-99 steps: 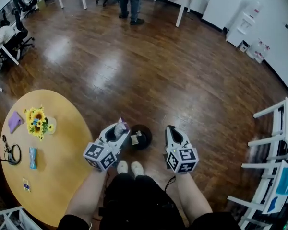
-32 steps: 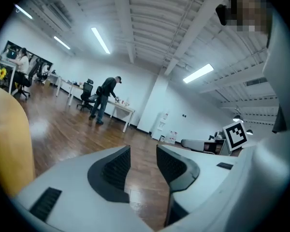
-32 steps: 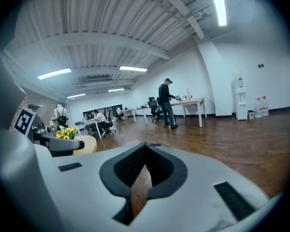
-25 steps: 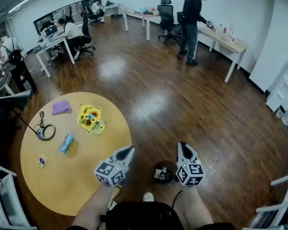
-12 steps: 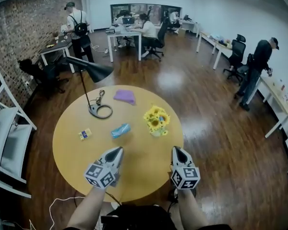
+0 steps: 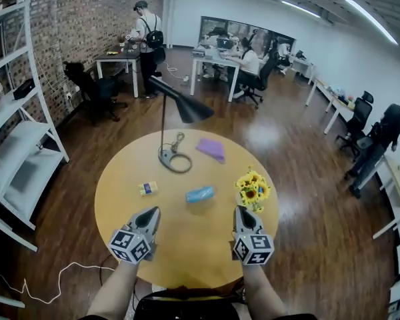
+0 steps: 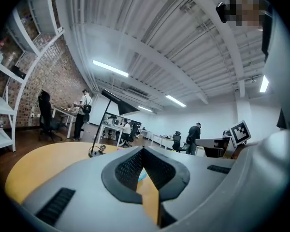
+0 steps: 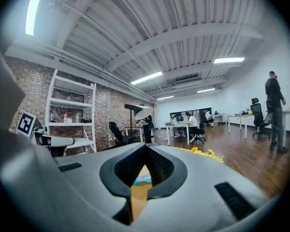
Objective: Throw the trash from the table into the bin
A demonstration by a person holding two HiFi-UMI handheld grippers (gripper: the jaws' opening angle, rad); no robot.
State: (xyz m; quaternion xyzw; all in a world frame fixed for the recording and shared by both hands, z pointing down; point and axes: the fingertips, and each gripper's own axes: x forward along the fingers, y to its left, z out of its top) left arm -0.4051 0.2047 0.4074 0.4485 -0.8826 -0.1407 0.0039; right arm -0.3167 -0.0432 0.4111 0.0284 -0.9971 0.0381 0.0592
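Both grippers hover over the near edge of the round yellow table (image 6: pixel 120 179). The left gripper (image 6: pixel 151 211) and right gripper (image 6: pixel 242 210) each have their jaws pressed together on nothing. Bare tabletop lies open ahead of both. The crumpled blue wrapper (image 6: pixel 200 193) lies ahead between them, and a small yellow packet (image 6: pixel 148 189) lies ahead of the left gripper, slightly to its left. A sunflower vase (image 6: pixel 253 189) stands just ahead of the right gripper, crowding its outer side. Beyond the wrapper stands a black desk lamp (image 6: pixel 175 160), and a purple cloth (image 6: pixel 211 149) lies near the far rim.
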